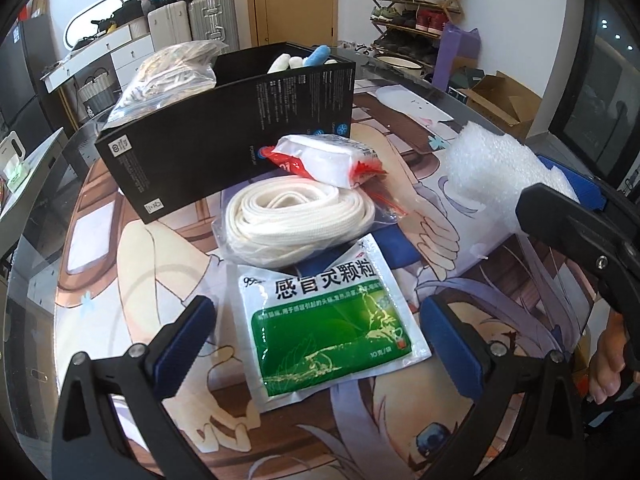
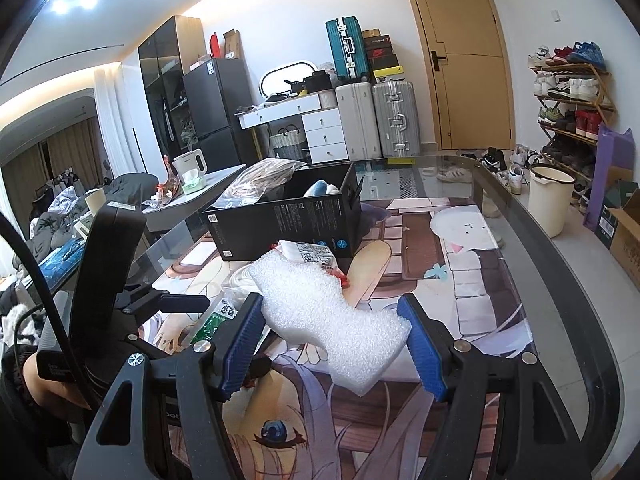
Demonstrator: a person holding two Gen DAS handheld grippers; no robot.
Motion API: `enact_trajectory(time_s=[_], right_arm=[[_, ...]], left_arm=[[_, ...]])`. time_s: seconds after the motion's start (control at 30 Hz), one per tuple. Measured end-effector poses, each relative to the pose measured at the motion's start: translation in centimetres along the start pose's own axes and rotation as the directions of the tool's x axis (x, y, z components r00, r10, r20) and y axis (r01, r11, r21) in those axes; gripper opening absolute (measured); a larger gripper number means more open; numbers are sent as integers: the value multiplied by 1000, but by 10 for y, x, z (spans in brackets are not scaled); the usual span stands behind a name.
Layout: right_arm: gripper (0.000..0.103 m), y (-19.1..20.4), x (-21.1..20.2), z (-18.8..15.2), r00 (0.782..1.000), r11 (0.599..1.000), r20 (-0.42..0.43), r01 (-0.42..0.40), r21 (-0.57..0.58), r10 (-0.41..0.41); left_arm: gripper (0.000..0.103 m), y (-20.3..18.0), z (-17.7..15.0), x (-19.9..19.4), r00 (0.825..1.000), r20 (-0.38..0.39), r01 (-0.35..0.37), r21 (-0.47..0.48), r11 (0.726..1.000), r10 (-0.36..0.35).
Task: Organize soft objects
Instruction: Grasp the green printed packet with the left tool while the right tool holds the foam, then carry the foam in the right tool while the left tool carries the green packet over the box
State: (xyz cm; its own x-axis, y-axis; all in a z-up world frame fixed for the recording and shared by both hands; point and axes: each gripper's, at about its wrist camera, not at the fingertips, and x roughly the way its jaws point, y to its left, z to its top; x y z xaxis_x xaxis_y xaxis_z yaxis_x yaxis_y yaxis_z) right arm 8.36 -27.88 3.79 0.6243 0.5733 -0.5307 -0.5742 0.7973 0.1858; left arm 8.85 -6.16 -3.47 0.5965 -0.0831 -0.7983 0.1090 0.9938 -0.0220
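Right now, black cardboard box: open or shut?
Open: the black cardboard box has no lid on, and a blue soft item shows inside.

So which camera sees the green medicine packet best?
The left wrist view: the green medicine packet lies flat and whole between the open left gripper fingers, print readable. The right wrist view shows only a corner, hidden behind the foam piece in the right gripper.

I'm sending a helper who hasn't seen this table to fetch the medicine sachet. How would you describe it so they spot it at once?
Start at the black box on the glass table. In front of it lies a bagged coil of white strap, and the sachet lies flat just nearer, between the open left gripper fingers. It alone is white with a green panel and bold Chinese lettering.
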Motion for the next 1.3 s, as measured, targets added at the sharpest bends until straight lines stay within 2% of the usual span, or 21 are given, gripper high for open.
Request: enact_trajectory(time_s=[0.07, 0.17, 0.23, 0.33, 0.5, 0.7, 1.3], right_arm=[[69, 1, 0, 0, 1000, 1000, -1, -1, -4, 1], [69, 2, 0, 1, 1000, 1000, 2, -1, -7, 1], [69, 2, 0, 1, 1000, 1000, 3, -2, -6, 2], [69, 3, -1, 1, 1000, 1000, 4, 0, -9, 0], [69, 3, -2, 2, 1000, 1000, 5, -3, -10, 3], [69, 6, -1, 2, 1000, 1000, 5, -6, -14, 6], [69, 16, -2, 25, 998, 998, 41, -34, -45, 36]], left_arm=[[92, 1, -1, -3, 1000, 15, 8, 11, 1000, -8], [83, 1, -4, -8, 999, 33, 26, 31, 999, -27], [68, 3, -6, -13, 998, 46, 29, 38, 999, -31], [62, 8, -9, -17, 997, 58, 45, 37, 998, -47], [58, 20, -16, -27, 994, 85, 65, 17, 998, -67], [58, 34, -19, -46, 986, 147, 79, -5, 997, -78], [58, 57, -2, -77, 963, 270, 9, -60, 998, 8]])
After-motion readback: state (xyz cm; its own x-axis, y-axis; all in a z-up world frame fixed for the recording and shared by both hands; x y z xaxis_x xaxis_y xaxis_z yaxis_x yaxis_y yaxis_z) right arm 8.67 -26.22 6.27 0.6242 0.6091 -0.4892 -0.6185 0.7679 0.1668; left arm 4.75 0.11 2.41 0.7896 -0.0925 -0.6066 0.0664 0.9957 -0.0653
